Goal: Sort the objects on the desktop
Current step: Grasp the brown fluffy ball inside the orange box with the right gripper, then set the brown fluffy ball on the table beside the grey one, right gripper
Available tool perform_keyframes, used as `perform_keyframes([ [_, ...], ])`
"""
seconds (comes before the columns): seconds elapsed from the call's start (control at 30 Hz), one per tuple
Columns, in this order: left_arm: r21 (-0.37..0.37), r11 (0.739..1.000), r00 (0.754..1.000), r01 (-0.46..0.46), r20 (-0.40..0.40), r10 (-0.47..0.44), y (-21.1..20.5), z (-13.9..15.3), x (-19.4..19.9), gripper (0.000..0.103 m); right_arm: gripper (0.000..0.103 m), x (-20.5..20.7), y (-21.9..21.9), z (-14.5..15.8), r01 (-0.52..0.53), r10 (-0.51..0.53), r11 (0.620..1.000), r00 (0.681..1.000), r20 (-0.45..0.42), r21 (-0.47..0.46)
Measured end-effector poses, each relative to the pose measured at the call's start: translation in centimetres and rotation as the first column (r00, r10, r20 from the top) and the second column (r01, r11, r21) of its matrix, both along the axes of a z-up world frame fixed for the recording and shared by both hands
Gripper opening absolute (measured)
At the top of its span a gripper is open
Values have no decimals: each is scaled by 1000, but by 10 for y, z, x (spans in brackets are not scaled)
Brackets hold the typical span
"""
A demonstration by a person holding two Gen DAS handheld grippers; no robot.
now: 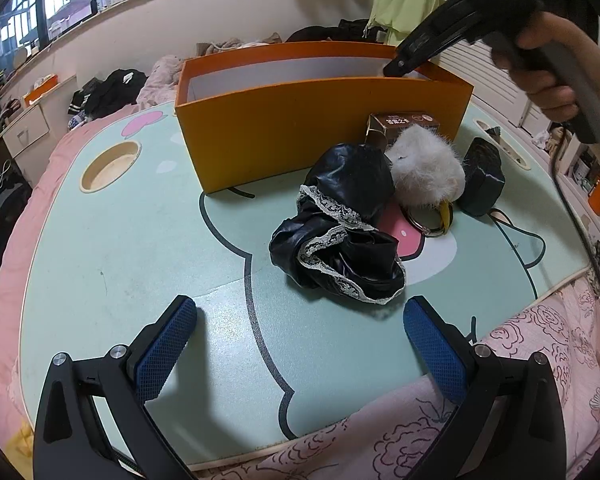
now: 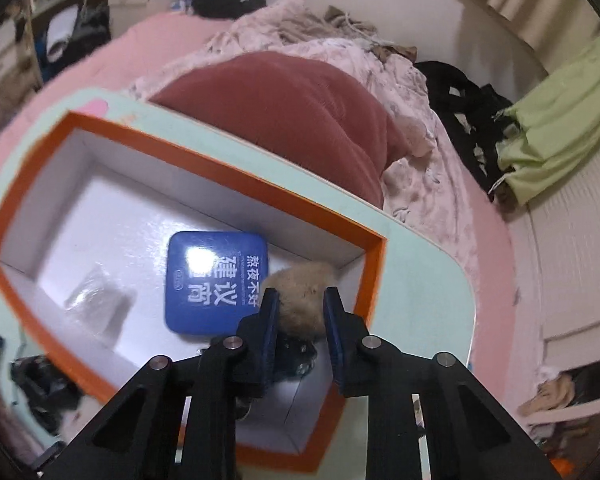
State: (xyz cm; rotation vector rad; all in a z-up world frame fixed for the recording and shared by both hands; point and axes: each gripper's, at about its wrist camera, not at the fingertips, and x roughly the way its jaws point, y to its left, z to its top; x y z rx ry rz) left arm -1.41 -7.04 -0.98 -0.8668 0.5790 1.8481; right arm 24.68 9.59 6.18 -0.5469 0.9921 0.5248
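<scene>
Right tool (image 2: 298, 308) grips tan pompom (image 2: 300, 300) inside orange box (image 2: 370, 280) rim.

I see a tan fluffy pompom (image 2: 300, 300) over the orange box (image 2: 28, 272) (blue tin (image 2: 216, 280) flat inside).

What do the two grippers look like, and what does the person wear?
Both the left gripper and the right gripper have black angular frames with silver round bolts and fingers faced with blue, cross-hatched pads. Seen from the left wrist camera, the right one has a grey handle, and a black cable hangs near it. No sleeve is visible.
</scene>
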Motion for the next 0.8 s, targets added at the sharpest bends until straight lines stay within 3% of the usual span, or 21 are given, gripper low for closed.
perform_keyframes([
  [0.1,0,1000,1000,2,-1,-2,0,0,0,103,16,2,9,-16,-14,14,998,1000,-3,-53],
  [0.2,2,1000,1000,3,-1,-3,1,1,-1,103,8,-2,9,-18,-5,6,1000,999,35,-29],
  [0.27,3,1000,1000,3,1,-3,3,1,-1,103,3,-1,0,-12,16,-17,998,1000,21,55],
  [0.37,3,1000,1000,3,-1,-3,3,1,-2,103,3,-15,-23,16,47,-65,970,995,70,237],
  [0.47,4,1000,1000,4,-1,-4,1,0,-3,103,3,-46,-57,47,38,-75,904,995,71,427],
  [0.53,4,1000,1000,5,-1,-5,1,0,-3,103,3,-69,-69,56,7,-42,863,997,58,506],
  [0.67,4,1000,1000,6,-3,-6,2,0,-1,103,3,-110,-81,49,-60,89,796,996,-19,603],
  [0.8,4,1000,1000,8,-3,-8,1,0,-2,103,4,-133,-72,18,-75,163,793,982,-93,604],
])
